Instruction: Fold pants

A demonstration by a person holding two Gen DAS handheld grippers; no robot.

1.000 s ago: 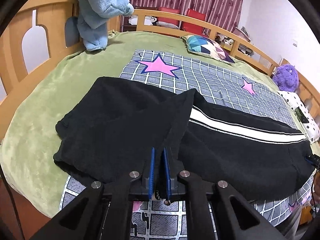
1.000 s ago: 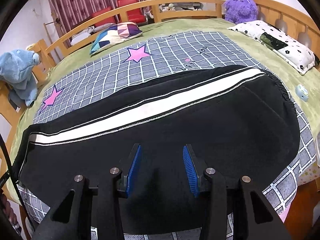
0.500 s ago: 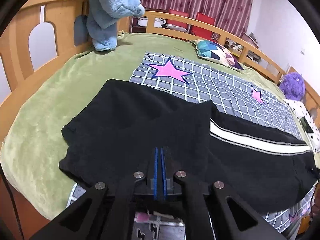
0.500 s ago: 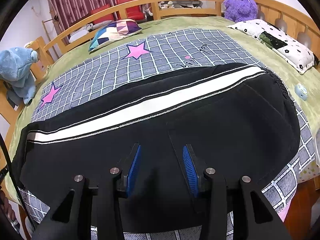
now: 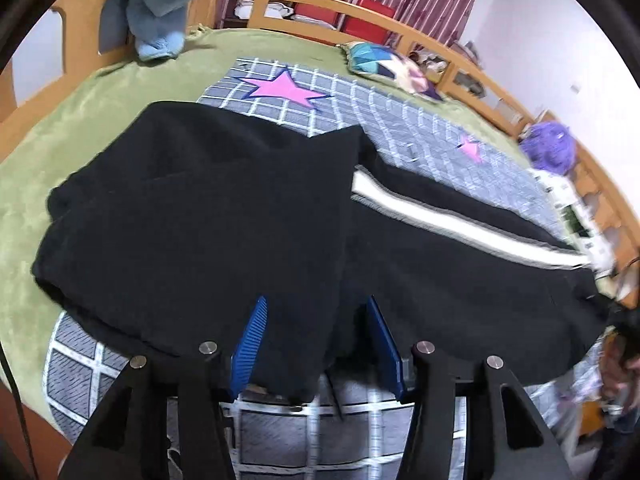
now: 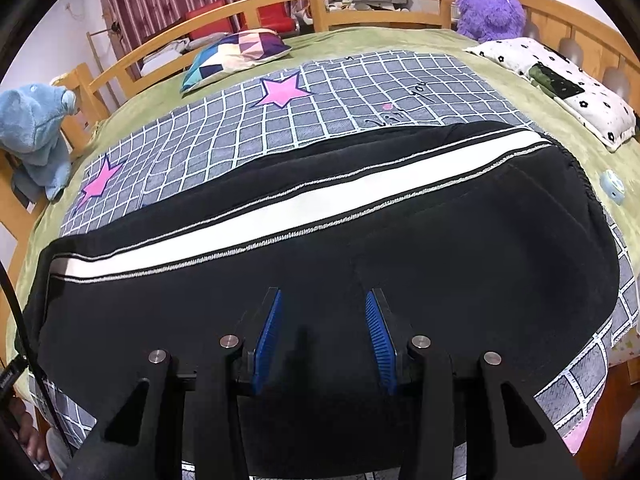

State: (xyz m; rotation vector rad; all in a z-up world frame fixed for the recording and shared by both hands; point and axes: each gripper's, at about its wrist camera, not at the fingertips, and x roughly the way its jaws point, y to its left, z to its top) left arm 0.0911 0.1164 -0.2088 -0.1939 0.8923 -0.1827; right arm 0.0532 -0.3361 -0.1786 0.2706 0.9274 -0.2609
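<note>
Mid-fold, by the look of it: black pants (image 5: 224, 216) spread on the grid-patterned blanket (image 5: 440, 140) of the bed, leg end already doubled over toward the white stripe (image 5: 460, 220). Left tool (image 5: 316, 332) spread wide, gripping nothing, the folded flap's near corner lying between its blue pads. Right tool (image 6: 322, 328) likewise agape and empty, low over the seat of the pants (image 6: 460, 264), just below the stripe (image 6: 280, 212). Next, probably: pinching the folded edge or waistband side and carrying another fold across, keeping layers square.
</note>
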